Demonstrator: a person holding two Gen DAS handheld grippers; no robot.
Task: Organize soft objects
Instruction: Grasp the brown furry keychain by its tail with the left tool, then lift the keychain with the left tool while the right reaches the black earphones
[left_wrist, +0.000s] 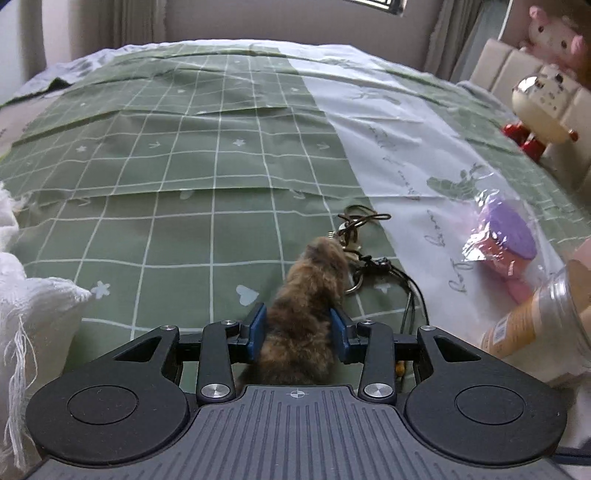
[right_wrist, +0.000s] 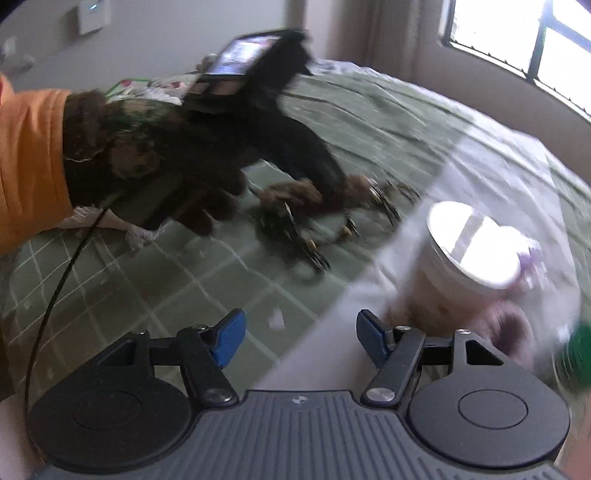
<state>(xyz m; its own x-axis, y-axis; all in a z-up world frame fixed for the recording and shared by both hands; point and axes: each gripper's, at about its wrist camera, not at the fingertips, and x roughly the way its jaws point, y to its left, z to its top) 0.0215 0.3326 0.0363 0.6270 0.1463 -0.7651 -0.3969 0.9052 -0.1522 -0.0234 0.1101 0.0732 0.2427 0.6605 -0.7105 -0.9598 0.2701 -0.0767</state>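
Note:
My left gripper (left_wrist: 300, 325) is shut on a brown furry keychain toy (left_wrist: 306, 295) lying on the green checked bedsheet (left_wrist: 166, 155); its cords and metal rings (left_wrist: 364, 254) trail ahead. The toy also shows in the blurred right wrist view (right_wrist: 295, 194), under the gloved left hand (right_wrist: 147, 162). My right gripper (right_wrist: 297, 332) is open and empty above the bed. A wrapped purple and pink soft toy (left_wrist: 506, 240) lies right of the keychain. A white fringed cloth (left_wrist: 33, 306) lies at the left.
A clear bottle with an orange label (left_wrist: 543, 317) lies at the right edge. A cream doll (left_wrist: 543, 107) and a pink plush (left_wrist: 554, 37) stand by the padded headboard (left_wrist: 495, 70). A white-lidded cup (right_wrist: 472, 251) sits near my right gripper.

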